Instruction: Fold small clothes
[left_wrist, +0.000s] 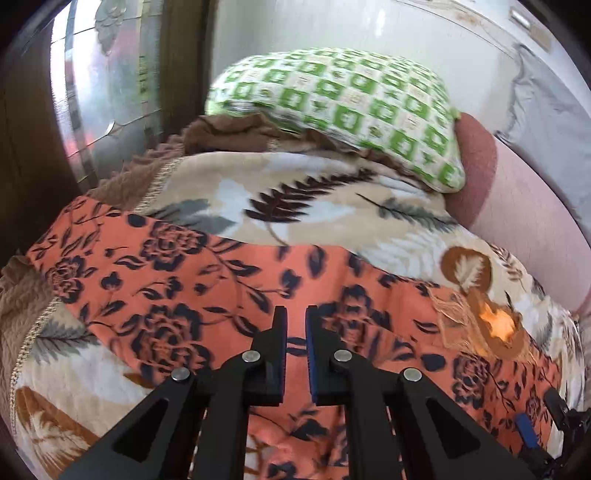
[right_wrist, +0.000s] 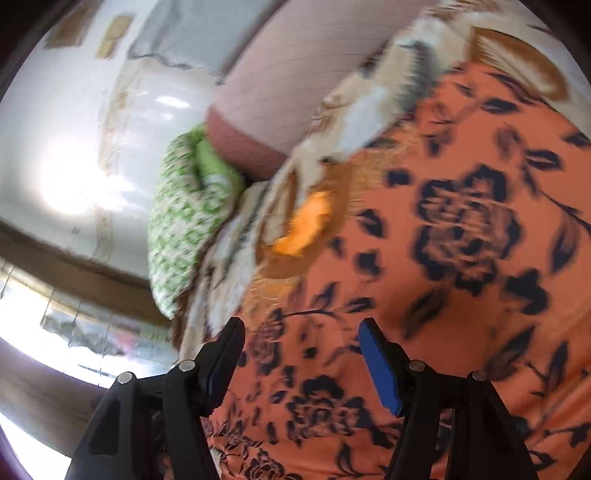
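An orange garment with dark flower print (left_wrist: 184, 266) (right_wrist: 461, 258) lies spread on a leaf-patterned blanket (left_wrist: 314, 192). Its embroidered neck opening (left_wrist: 495, 325) (right_wrist: 306, 225) shows bright orange lining. My left gripper (left_wrist: 296, 314) is over the garment's near edge, its jaws drawn in to a narrow slit with the orange cloth caught between the pads low down. My right gripper (right_wrist: 301, 326) hovers over the garment near the neck with its jaws wide apart and nothing pinched. Its blue pad (left_wrist: 524, 432) shows at the lower right of the left wrist view.
A green-and-white checked pillow (left_wrist: 343, 103) (right_wrist: 177, 221) lies at the far end of the bed, with a pink-brown bolster (left_wrist: 480, 166) (right_wrist: 280, 85) beside it. A white wall (left_wrist: 332, 26) is behind and a window (left_wrist: 96, 92) at the left.
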